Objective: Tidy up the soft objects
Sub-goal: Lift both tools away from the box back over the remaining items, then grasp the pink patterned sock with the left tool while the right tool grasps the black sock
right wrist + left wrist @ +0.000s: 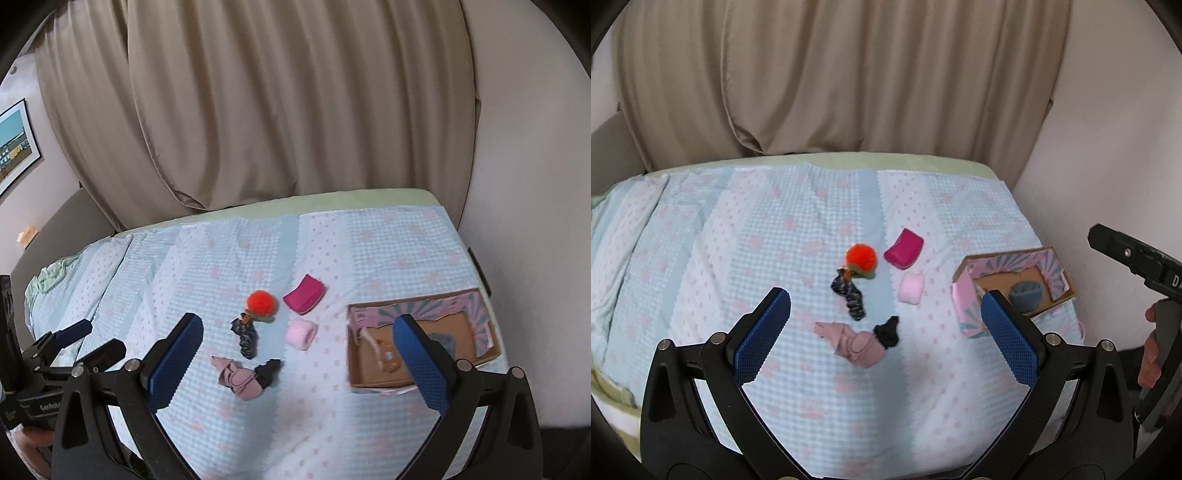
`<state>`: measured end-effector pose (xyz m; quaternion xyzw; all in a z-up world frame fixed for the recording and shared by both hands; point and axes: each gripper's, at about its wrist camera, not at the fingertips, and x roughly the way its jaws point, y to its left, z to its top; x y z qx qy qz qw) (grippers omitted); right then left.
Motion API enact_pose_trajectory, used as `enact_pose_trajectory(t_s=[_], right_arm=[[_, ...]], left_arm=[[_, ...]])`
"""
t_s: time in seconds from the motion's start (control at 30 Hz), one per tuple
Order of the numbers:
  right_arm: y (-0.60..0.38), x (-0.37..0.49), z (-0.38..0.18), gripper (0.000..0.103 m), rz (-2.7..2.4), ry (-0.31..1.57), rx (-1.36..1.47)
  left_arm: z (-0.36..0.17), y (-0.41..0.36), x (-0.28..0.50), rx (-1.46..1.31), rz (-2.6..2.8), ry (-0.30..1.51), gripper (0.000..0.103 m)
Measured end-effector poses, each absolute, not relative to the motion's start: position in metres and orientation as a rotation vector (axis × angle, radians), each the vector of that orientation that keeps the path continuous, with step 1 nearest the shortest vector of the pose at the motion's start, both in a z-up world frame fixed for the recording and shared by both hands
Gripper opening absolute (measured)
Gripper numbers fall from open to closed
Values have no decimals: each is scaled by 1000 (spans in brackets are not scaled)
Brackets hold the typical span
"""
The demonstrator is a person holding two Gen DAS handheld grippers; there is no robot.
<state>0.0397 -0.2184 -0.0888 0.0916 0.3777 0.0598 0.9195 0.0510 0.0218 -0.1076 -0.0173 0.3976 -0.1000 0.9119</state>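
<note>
Only the right wrist view shows a framed picture (14, 144); both grippers gape empty.

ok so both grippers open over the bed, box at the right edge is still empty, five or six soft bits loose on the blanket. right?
Not quite: the box is not empty. The left wrist view shows a grey-blue item already inside it. The rest holds: left gripper and right gripper are both open, and the orange pom-pom, magenta pouch, pink roll and the socks lie loose on the blanket.
</note>
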Motion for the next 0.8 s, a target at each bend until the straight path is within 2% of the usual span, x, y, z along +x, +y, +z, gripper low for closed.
enact_pose_trajectory(t_s=[0.3, 0.6, 0.8], right_arm=[[-155, 62, -160, 102, 62, 773, 201], [-115, 88, -284, 102, 77, 882, 221], [-103, 101, -354, 96, 103, 929, 182]], left_arm=[[-188, 60, 83, 73, -381, 825, 103], [-321, 57, 114, 187, -578, 885, 103], [-401, 50, 132, 236, -613, 909, 102]])
